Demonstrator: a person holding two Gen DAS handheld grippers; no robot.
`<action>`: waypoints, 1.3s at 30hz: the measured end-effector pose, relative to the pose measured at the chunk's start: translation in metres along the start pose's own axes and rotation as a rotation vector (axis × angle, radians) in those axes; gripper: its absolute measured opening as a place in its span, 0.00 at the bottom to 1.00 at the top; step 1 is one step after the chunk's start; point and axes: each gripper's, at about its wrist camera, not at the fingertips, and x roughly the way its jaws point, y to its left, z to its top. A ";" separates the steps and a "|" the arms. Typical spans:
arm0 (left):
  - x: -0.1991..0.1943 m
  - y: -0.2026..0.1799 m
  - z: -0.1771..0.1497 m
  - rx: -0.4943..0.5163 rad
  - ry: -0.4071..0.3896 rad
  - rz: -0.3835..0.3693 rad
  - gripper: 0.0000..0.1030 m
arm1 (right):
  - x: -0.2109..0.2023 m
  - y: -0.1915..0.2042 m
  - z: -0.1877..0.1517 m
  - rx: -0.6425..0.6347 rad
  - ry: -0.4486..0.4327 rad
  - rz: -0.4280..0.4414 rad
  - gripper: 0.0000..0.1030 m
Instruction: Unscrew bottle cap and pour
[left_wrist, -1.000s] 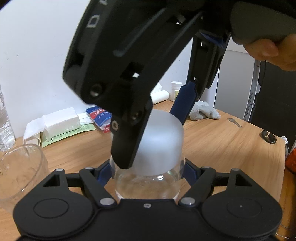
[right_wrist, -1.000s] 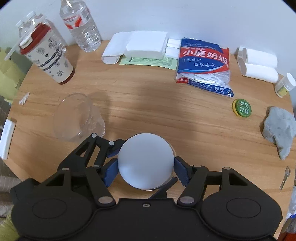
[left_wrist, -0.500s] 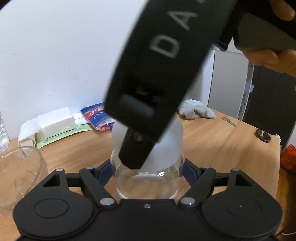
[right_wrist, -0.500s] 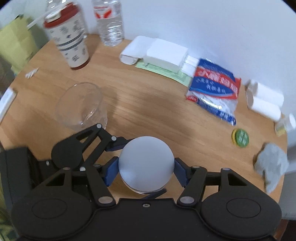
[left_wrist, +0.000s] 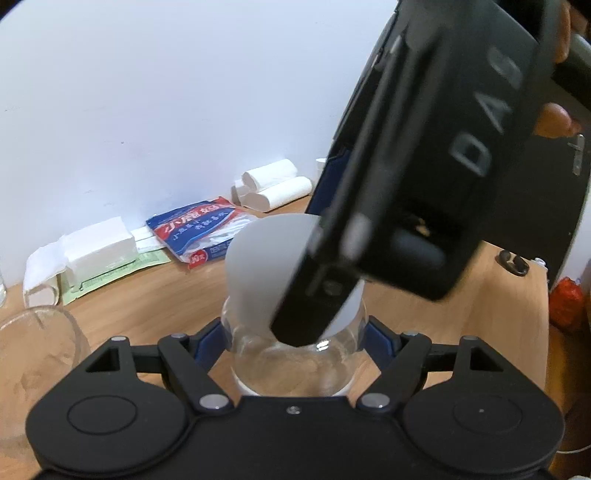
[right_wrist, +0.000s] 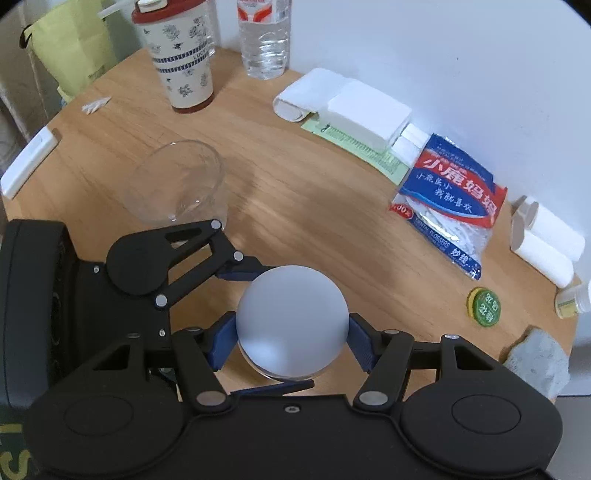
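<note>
Lived-in home room, round wooden bench (right_wrist: 303, 206) against a plain white wall (right_wrist: 424, 48), floral travel cup (right_wrist: 181, 55) and water bottle (right_wrist: 263, 37) at its far edge, bag of dental flossers (right_wrist: 448, 201), tissue rolls (right_wrist: 546, 243) along the wall edge.

A round wooden table (right_wrist: 295, 192) carries a clear drinking glass (right_wrist: 177, 184) left of the right gripper, a blue-and-red floss bag (right_wrist: 448, 206) ahead-right.

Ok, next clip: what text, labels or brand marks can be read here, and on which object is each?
"小鹿妈妈", "DENTAL FLOSSERS", "妙线": blue and red floss bag.
"DAS", partly cut off: casing of the right gripper.
"LUCKY": band on the floral tumbler, barely legible.
Green round tin: characters too blurred.
Water bottle label: unreadable.
</note>
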 end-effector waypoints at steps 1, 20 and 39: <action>0.000 0.001 0.000 0.007 0.002 -0.005 0.76 | 0.000 0.000 0.000 -0.017 0.007 0.002 0.66; 0.007 -0.008 0.002 0.043 0.018 -0.016 0.76 | 0.002 -0.016 0.003 0.041 0.074 0.087 0.70; 0.003 -0.021 0.000 0.028 -0.004 0.044 0.76 | 0.008 -0.017 0.014 0.390 0.086 -0.016 0.66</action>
